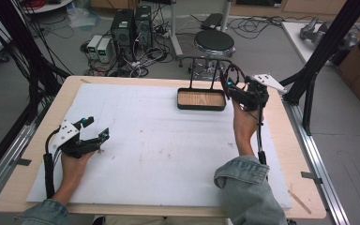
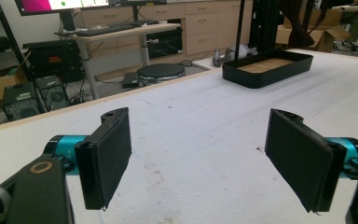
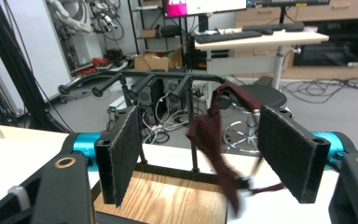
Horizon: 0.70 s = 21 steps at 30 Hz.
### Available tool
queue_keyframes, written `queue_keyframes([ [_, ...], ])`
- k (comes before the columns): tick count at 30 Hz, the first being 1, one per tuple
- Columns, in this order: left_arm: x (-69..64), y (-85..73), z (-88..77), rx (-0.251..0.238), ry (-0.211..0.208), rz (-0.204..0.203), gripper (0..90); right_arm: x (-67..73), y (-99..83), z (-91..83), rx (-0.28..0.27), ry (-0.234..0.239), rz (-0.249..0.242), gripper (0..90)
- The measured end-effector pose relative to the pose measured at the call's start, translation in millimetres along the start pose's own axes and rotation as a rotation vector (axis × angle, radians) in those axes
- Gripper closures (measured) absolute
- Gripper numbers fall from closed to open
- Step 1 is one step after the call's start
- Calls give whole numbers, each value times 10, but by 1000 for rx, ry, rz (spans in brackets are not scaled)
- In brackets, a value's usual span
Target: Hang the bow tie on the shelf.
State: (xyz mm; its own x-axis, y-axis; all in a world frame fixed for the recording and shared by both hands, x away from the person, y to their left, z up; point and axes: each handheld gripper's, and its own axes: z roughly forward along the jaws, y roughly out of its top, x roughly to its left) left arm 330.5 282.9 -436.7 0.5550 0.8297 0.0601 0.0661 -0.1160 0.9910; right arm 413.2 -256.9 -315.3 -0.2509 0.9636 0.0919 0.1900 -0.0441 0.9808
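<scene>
Left gripper [image 1: 95, 128] rests low at the near-left of the white mat [image 1: 159, 140], jaws spread wide, nothing between them; it points across the mat toward the far tray, well apart from it

Black tray with wooden floor [image 1: 201, 99] sits at the far edge of the mat, right of centre; a thin black rack with pegs [image 3: 168, 79] rises from its back

Dark maroon strap [image 3: 212, 135] hangs from a peg on the rack's right end, long axis near vertical, lower end trailing off blurred

Right gripper [image 1: 228, 86] is held up at the tray's right end, jaws apart, strap hanging between them but apparently not clamped

Judgement: right hand far nearer; closing on the strap is its move
</scene>
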Motion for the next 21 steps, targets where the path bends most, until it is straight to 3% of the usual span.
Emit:
queue_keyframes([
  [6,-14,2,-7,10,0,7,224,15,48,-156,18,16,10,218],
  [10,-17,3,-7,12,-1,12,224,72,58,-268,3,8,-14,215],
  [15,-18,3,-5,9,-2,12,224,90,-45,-434,-25,10,-40,212],
  [21,-19,3,-6,12,0,15,224,24,-256,-615,-22,11,-29,204],
])
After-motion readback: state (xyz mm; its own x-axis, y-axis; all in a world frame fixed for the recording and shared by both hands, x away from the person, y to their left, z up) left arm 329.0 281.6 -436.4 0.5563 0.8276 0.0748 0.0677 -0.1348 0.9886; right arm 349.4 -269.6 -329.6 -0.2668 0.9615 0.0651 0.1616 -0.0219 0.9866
